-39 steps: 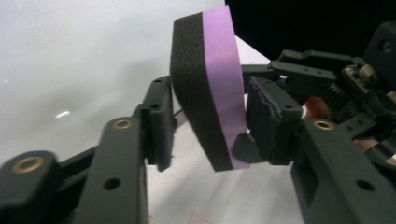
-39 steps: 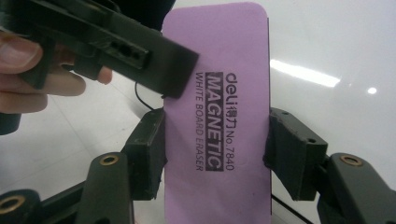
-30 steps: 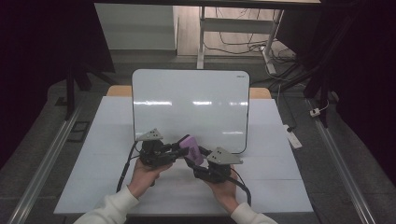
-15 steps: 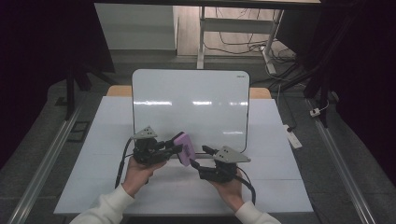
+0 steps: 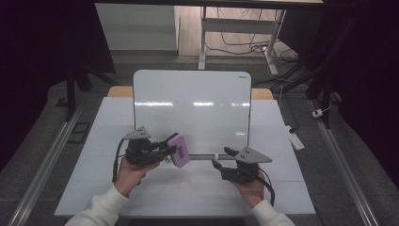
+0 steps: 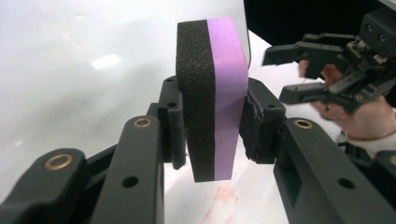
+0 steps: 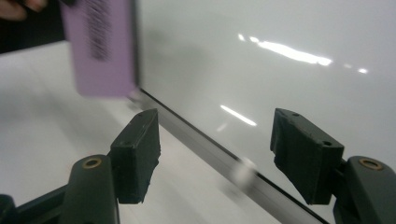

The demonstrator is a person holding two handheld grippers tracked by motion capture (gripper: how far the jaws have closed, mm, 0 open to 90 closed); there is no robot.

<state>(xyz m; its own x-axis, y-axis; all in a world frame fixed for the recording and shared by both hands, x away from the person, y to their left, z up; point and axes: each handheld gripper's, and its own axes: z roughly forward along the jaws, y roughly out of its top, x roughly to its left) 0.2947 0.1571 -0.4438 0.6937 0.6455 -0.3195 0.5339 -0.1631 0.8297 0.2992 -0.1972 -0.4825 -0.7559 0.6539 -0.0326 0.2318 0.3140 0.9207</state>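
Left gripper [image 5: 165, 148] clamped on the eraser [image 5: 179, 150]; whiteboard [image 5: 192, 111] directly ahead.

The left gripper's pads press both broad faces of the eraser [image 6: 212, 93], the black felt layer on one side and the purple back on the other, with its long axis standing roughly upright and projecting past the fingertips. The right gripper [image 5: 221, 159] lies well apart to the right, its jaws having just been opening, with nothing between them [image 7: 215, 154]. Just beyond the eraser stands the whiteboard's lower frame edge [image 7: 205, 149]; the board surface rises behind it, tilted back. The left hand is judged nearer for the wipe. A faint red mark [image 5: 184, 184] lies on the table [image 5: 84, 188] below. Open room extends upward and right across the board.
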